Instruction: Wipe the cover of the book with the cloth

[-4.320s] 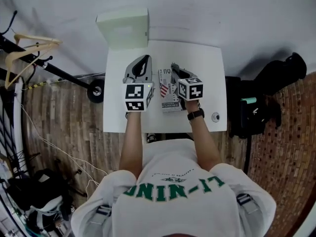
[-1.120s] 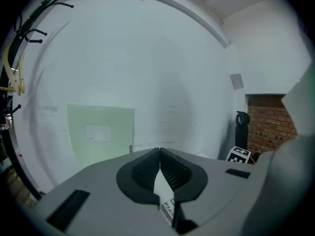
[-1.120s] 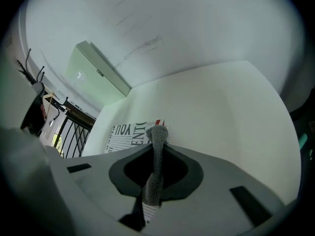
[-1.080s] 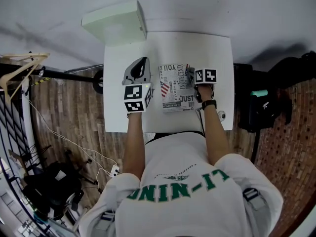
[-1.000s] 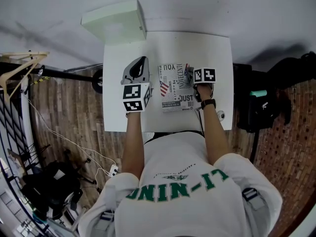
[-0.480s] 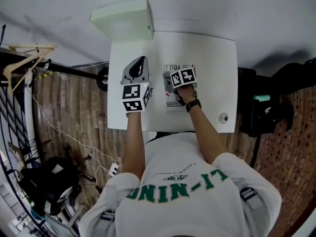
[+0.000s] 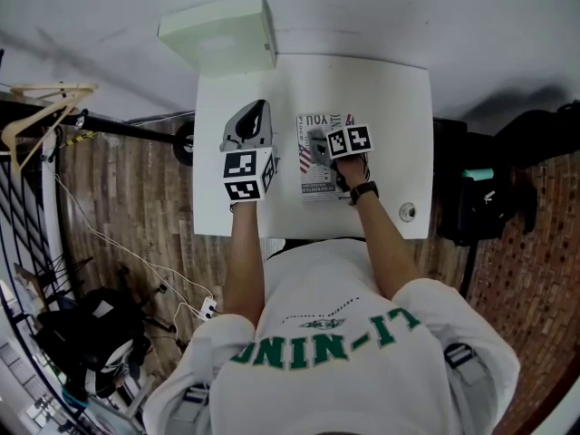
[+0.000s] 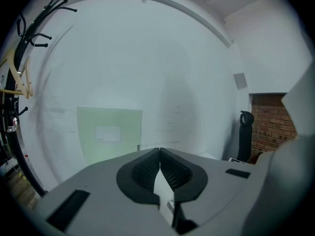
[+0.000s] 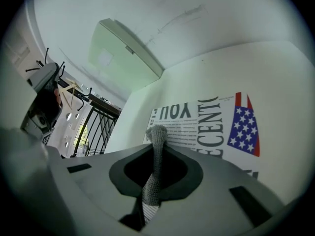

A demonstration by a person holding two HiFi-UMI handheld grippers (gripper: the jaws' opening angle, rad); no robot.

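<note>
The book (image 7: 314,174) lies flat near the middle of the white table (image 7: 390,107); its cover (image 9: 221,127) shows black print and a US flag. My right gripper (image 7: 319,143) rests over the cover's middle, shut on a grey knitted cloth (image 9: 156,141) that sticks out past the jaws and touches the cover near its top-left print. My left gripper (image 7: 249,127) sits on the table just left of the book, jaws shut on nothing (image 8: 160,154). The cloth is mostly hidden by the gripper in the head view.
A pale green flat box (image 7: 222,34) leans at the table's back left corner, also seen ahead of the left gripper as the green box (image 8: 109,134). A small round object (image 7: 407,211) lies at the front right. A clothes rack (image 7: 54,107) stands to the left, dark bags (image 7: 507,170) to the right.
Over the last second my right gripper slid with the cloth from the book's right edge leftward onto the middle of the cover. My left gripper stayed put.
</note>
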